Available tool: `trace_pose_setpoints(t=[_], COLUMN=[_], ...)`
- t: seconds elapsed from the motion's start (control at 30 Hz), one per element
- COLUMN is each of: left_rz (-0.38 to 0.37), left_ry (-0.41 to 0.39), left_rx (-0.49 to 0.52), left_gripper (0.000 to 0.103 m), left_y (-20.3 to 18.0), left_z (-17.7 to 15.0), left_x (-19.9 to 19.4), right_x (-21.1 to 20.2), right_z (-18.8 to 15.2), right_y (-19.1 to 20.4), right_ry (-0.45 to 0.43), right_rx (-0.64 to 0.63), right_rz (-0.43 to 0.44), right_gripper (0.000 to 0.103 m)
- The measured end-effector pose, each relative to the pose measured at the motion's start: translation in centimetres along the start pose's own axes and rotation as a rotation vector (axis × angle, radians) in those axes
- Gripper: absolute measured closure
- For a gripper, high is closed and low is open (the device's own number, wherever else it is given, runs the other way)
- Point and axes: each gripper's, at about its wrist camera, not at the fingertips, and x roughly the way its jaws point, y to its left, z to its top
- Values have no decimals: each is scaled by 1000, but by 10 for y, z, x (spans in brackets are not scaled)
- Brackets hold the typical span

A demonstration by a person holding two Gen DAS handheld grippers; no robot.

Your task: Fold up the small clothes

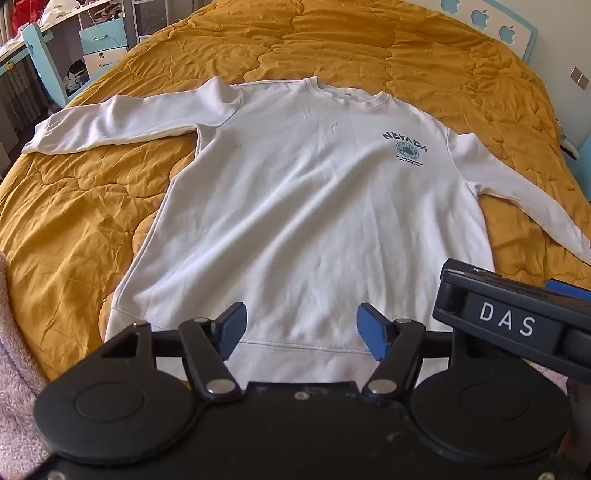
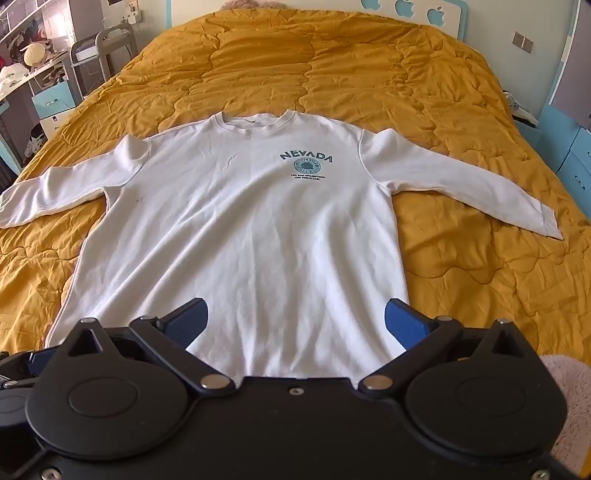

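Note:
A white long-sleeved sweatshirt [image 1: 295, 206] with a blue "NEVADA" print lies flat, front up, on a mustard quilt [image 1: 92, 206], both sleeves spread out to the sides. It also shows in the right wrist view [image 2: 243, 229]. My left gripper [image 1: 302, 328] is open and empty, above the sweatshirt's bottom hem. My right gripper [image 2: 295, 325] is open and empty, above the lower body of the sweatshirt. The right gripper's body, marked "DAS" [image 1: 517, 321], shows at the right of the left wrist view.
The quilt [image 2: 461, 277] covers a wide bed. A headboard with apple cut-outs [image 2: 406, 7] stands at the far end. Shelves and blue drawers [image 1: 99, 40] stand left, blue drawers [image 2: 569, 155] right. A pink fleece blanket [image 1: 11, 350] lies at the near edge.

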Motion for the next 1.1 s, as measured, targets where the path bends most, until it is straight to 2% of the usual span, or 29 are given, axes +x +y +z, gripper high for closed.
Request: trace_pose_setpoints(t=[0.47,0.53,1.1], left_rz=[-9,-25,-28], left_ry=[-8,-4,-11], left_rx=[1,-3,-1], left_gripper=[33,33,33], left_y=[-10,-1,-2], left_z=[-6,-2,-1], left_x=[7,1,-3], right_x=[0,0,-2], right_z=[-1,-1,-1], right_y=[2,-1,-2], right_ry=[-5,-1,-7], right_rx=[-2,-1,2], right_rz=[-1,-1,0], right_gripper=[0,0,0])
